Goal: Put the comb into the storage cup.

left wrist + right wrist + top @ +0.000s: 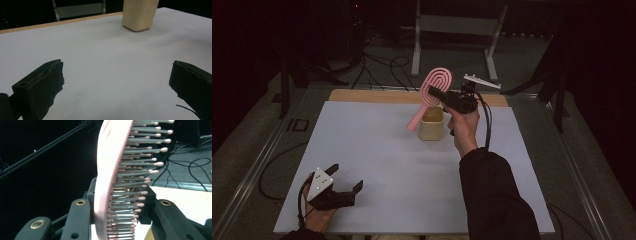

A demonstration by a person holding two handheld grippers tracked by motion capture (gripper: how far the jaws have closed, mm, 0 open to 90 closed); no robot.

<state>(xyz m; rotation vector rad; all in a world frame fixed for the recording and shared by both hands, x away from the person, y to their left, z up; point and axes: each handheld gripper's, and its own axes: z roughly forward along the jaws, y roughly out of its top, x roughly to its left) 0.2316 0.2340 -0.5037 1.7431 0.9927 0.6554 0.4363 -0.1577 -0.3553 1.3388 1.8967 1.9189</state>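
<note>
Above the far edge of the desk [377,150], we see the right hand-held gripper [438,93] clamped on a pink hairbrush [432,92], lifted clear of the white surface. The brush hangs tilted, its oval head up and towards the far edge, its handle slanting down to the left, its tip beside the upper rim of a small beige cup [432,125]. We cannot tell whether handle and cup touch. In the right gripper view the black jaws close on the brush head from both sides, one against its smooth pink back, the other among the grey, pink-tipped bristles [135,172]. The cup stands upright near the middle of the far edge, just below the gripper. A dark sleeve [497,200] runs from the near right corner up to the hand [463,127] that carries the tool. Near the near left corner, the left hand-held gripper [346,181] rests low over the desk, its jaws spread wide with nothing between them; the left gripper view shows bare white surface in the gap and the cup [138,15] farther off.
</note>
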